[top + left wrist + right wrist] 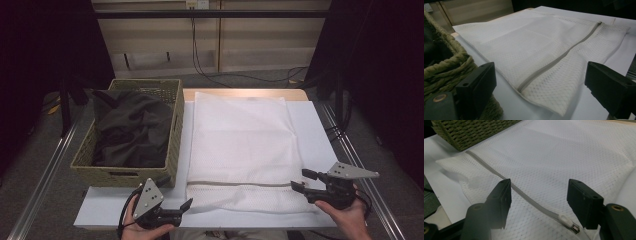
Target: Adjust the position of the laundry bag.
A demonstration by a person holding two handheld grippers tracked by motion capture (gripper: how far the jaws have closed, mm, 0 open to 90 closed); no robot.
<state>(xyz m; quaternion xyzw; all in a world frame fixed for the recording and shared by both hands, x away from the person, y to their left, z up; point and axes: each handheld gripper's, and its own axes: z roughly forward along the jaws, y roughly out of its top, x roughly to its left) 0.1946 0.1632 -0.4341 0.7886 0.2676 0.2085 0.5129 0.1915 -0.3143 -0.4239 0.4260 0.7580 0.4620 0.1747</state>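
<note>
Since the white mesh laundry bag (242, 145) lies flat on the surface, limp, light and thin, pinching the zipper pull (568, 223) just ahead of the right gripper (539, 192) looks best. Both grippers' fingers stand spread, empty; the left gripper (541, 82) faces the bag's corner.

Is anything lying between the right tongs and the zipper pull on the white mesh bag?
Nothing visible. The right tongs stand open just above the white mesh laundry bag, and its white zipper pull lies bare on the mesh between the jaws. The woven green basket sits well off to the side.
</note>
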